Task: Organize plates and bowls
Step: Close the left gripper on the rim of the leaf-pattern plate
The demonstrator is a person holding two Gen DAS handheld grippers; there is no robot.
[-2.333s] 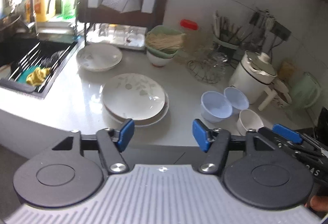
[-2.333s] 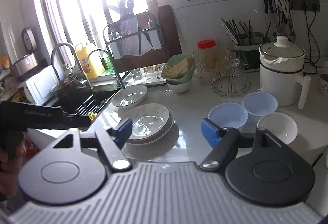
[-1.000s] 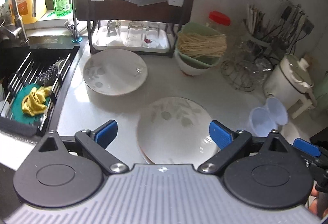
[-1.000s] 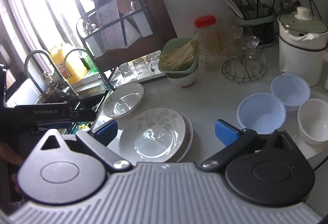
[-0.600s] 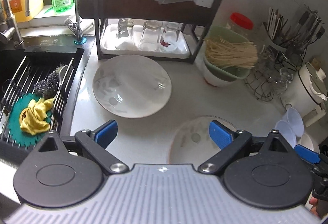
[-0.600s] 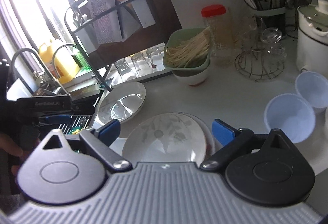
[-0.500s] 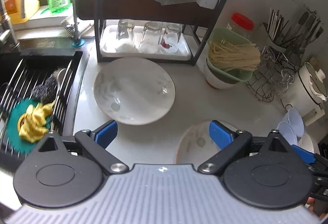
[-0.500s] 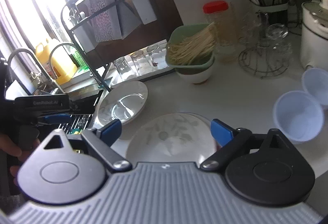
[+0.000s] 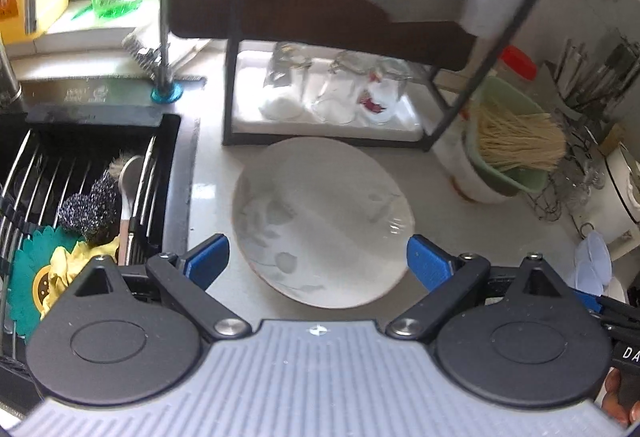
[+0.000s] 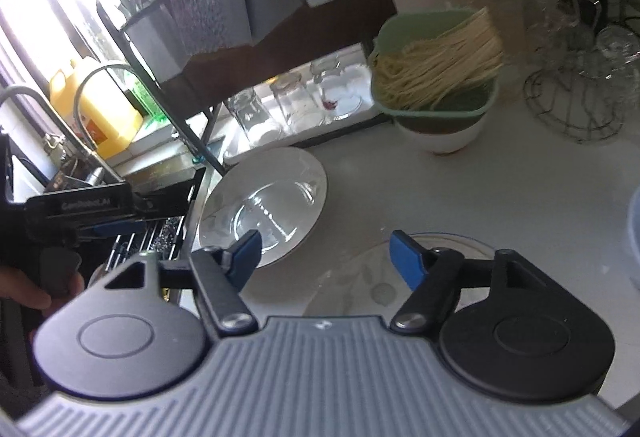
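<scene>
A white leaf-patterned plate (image 9: 320, 221) lies alone on the white counter in front of the black rack. My left gripper (image 9: 318, 261) is open just above its near rim, blue pads on either side, touching nothing. The same plate shows in the right wrist view (image 10: 268, 205). My right gripper (image 10: 326, 255) is open and empty over the counter, between that plate and a stack of leaf-patterned plates (image 10: 380, 281) just below it. Pale blue bowls (image 9: 592, 265) sit at the far right.
A sink (image 9: 80, 189) with a wire rack, scourer and yellow cloth lies to the left. The black rack (image 9: 328, 109) holds upturned glasses. A green strainer of noodles (image 10: 436, 77) sits on a white bowl. A wire stand (image 10: 580, 109) is at right.
Both grippers moved forward and left toward the single plate by the rack. The plate stack dropped out of the left wrist view. Both stayed open.
</scene>
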